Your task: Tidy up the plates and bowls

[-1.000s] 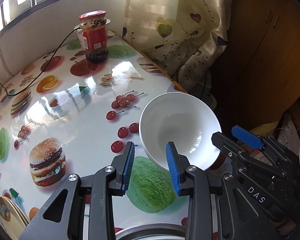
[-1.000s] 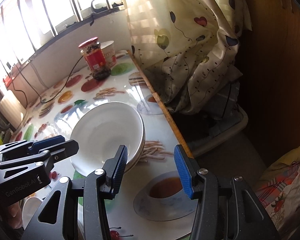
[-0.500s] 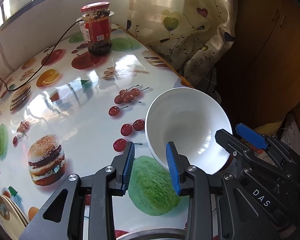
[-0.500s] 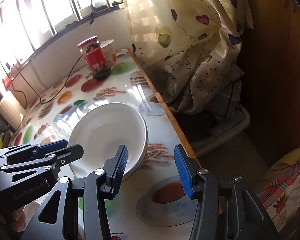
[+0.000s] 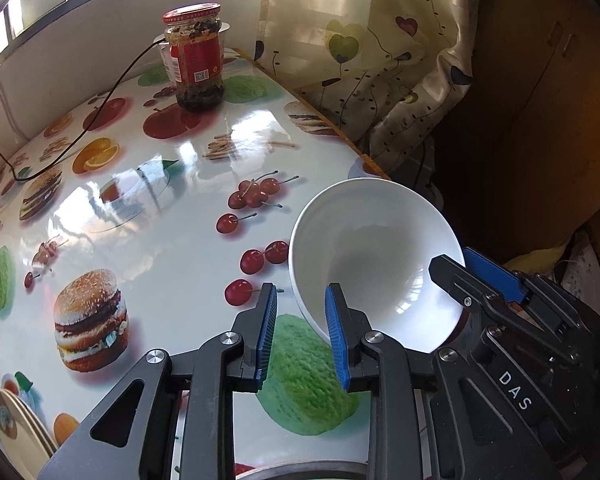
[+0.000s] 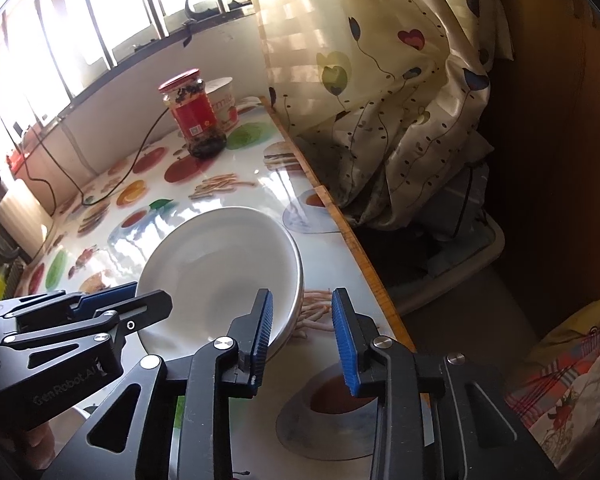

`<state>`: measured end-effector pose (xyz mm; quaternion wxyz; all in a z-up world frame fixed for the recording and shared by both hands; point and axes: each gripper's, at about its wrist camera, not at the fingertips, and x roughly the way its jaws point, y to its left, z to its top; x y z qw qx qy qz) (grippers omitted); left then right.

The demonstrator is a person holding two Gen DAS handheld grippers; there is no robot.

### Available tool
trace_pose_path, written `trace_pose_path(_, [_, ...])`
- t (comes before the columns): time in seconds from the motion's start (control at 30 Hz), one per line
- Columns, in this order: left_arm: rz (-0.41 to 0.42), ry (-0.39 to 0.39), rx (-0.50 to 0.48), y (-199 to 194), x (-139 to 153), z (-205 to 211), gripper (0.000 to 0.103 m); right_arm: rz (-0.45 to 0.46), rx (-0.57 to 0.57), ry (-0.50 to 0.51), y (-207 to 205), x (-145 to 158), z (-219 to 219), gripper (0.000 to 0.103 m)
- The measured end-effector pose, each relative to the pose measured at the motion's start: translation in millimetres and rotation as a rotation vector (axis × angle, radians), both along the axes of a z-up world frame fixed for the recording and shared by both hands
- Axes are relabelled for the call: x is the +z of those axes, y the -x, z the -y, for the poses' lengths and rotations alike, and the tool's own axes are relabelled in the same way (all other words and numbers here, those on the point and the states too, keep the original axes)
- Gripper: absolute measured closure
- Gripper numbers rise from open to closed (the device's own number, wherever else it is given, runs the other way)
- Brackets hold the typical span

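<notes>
white bowl (image 5: 374, 264) sits nested on another near the counter (image 5: 160, 216) edge, stacking to organize; left claw (image 5: 302, 334) and right claw (image 6: 302, 334), jaws just narrowing, both released, grasp nothing.

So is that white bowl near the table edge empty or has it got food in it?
Empty. The white bowl shows only bare, glossy white inside in both wrist views.

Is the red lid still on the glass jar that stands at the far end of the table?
Yes, the glass jar has its red lid on top.
</notes>
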<state>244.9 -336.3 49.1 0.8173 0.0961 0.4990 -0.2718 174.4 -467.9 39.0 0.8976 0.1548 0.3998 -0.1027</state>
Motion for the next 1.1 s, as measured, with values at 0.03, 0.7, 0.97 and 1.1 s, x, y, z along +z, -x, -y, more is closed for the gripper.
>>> trace_pose_path(0.03, [0.003, 0.000, -0.001, 0.2, 0.1, 0.5, 0.079, 0.001, 0.002, 0.002, -0.7, -0.1, -0.6, 0.077])
trace_pose_path(0.7, [0.040, -0.011, -0.016, 4.7, 0.6, 2.8, 0.086, 0.014, 0.017, 0.017, -2.7, 0.1, -5.4, 0.087])
trace_pose_path(0.97, [0.042, -0.014, -0.016, 4.9, 1.5, 2.9, 0.086, 0.014, 0.016, 0.017, -2.7, 0.1, -5.5, 0.087])
trace_pose_path(1.1, [0.042, -0.016, -0.014, 5.2, 1.5, 3.3, 0.086, 0.014, 0.017, 0.015, -2.5, 0.3, -5.4, 0.087])
